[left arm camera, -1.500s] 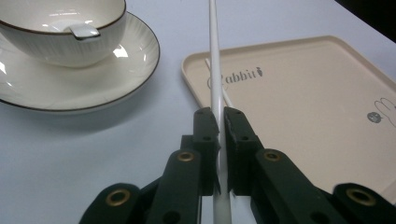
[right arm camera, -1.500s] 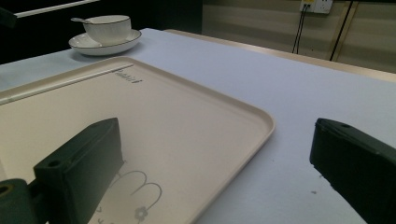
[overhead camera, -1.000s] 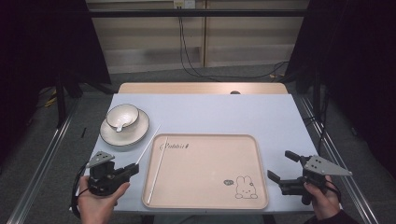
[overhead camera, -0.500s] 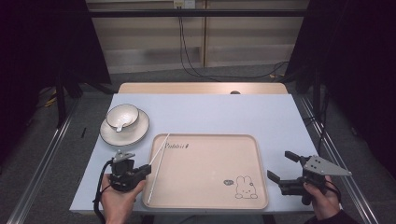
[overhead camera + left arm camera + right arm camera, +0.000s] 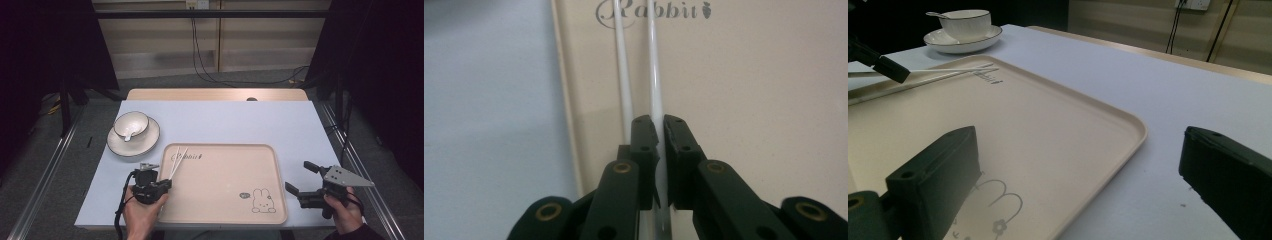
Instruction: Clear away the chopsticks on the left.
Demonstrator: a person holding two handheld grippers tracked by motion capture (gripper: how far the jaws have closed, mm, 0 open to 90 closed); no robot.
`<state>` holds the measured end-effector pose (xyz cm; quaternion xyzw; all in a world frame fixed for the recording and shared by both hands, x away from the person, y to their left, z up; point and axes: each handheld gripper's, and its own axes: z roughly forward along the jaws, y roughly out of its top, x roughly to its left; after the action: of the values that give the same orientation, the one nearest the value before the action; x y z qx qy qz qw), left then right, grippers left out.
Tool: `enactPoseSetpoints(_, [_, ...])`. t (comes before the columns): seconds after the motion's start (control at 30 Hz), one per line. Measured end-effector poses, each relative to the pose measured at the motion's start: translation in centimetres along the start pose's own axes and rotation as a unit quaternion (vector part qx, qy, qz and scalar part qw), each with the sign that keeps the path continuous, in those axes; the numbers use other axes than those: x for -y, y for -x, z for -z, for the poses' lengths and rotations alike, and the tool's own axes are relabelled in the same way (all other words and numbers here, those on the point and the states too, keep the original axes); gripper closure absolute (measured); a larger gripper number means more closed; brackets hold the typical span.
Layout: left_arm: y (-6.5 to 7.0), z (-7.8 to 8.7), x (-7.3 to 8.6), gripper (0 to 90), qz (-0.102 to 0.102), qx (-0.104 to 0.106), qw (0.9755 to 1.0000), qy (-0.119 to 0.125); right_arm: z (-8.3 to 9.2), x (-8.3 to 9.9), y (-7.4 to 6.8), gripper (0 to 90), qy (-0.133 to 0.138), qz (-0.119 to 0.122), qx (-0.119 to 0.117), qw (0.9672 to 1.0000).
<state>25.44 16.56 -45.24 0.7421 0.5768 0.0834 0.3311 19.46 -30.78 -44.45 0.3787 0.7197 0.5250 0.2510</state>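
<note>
Chopstick [image 5: 655,90] end hidden — left gripper [image 5: 659,131] (clamped)

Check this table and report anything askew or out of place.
Nothing is spilled or damaged. The two chopsticks are splayed rather than parallel on the tray, and the left gripper is closed on one of them.

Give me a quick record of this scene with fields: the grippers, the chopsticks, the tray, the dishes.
left gripper: shut on one of the white chopsticks, at the tray's left edge
right gripper: open, held at the tray's right side, holding nothing
chopsticks: two, white; tips lie over the tray's printed word
tray: beige, rabbit drawing near its front right corner
bowl: white, on a saucer, spoon inside; beyond the tray's left corner
table: pale blue top
</note>
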Motion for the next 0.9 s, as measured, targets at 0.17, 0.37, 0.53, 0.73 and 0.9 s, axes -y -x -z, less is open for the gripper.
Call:
enactPoseSetpoints(0.17, [0.2,-0.9,0.3,83.9,-0.011,-0.005,0.9998,-0.016,0.0,0.0,0.0,2.4,0.001,-0.002,0.000,1.0000])
enactPoseSetpoints(0.37, [0.1,-1.0,0.3,80.6,-0.011,0.004,0.9998,-0.015,0.0,0.0,0.0,2.4,0.000,0.000,-0.002,1.0000])
enactPoseSetpoints(0.53, [0.2,-0.9,0.3,77.6,-0.018,0.007,0.9997,-0.016,0.0,0.0,-0.1,2.4,-0.001,0.001,-0.005,1.0000])
enactPoseSetpoints(0.73, [-0.2,-0.1,0.1,64.5,-0.045,0.041,0.9979,0.021,0.1,0.0,0.0,2.4,0.002,-0.002,-0.003,1.0000])
enactPoseSetpoints(0.9, [-0.3,2.0,-0.1,46.0,-0.097,0.103,0.9856,0.093,0.1,-0.1,0.0,2.4,0.010,-0.001,-0.003,1.0000])
